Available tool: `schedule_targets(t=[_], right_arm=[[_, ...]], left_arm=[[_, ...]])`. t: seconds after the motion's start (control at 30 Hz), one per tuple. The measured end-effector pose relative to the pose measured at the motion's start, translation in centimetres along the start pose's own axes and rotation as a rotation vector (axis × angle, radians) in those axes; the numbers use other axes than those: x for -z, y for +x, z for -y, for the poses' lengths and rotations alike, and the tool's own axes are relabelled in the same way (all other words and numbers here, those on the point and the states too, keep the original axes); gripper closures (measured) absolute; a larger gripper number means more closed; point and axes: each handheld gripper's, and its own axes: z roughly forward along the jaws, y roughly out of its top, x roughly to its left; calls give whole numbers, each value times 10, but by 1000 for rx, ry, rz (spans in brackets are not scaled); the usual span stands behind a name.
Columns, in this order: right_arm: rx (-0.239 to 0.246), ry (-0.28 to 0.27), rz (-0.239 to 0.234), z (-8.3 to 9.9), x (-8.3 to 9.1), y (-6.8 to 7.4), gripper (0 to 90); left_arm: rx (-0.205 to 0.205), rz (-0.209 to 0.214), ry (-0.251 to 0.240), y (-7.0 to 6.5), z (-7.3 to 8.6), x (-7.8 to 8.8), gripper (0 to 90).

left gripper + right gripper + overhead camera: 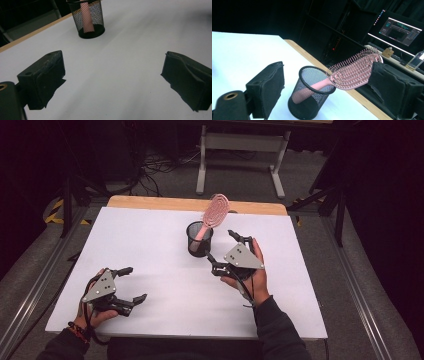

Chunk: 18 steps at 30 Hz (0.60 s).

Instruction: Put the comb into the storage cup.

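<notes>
Hairbrush: a pink hairbrush (pixel 212 215) stood handle-down in a black mesh cup (pixel 199 239) near the middle of the white table (pixel 150 245), toward its far edge.
Long axis: the brush leaned, its handle low inside the cup and its bristled head up and out over the rim, tilted toward the far right in the high view.
Hidden parts: the lower handle showed only through the mesh; in the left gripper view the brush head was cut off by the top edge.
Hard to make out: the end of the handle seemed to rest on the cup's floor, though the dark mesh made that unsure.
Writing: a lit monitor (pixel 400 28) behind the table carried screen content too small to read; no brand showed on brush or cup.
Right gripper: the right gripper (pixel 223 247) hovered just right of the cup, jaws spread wide, holding nothing; in its own view the cup and brush sat between the jaws, farther off.
Left gripper: the left gripper (pixel 131 284) sat at the near left, well apart from the cup, jaws spread over bare table.
</notes>
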Motion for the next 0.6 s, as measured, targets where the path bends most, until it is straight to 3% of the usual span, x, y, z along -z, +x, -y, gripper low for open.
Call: schedule_targets(t=[0.6], right_arm=[[4,12,3,5,21,-1,133]], left_arm=[[1,-6,1,-1,0,0,53]])
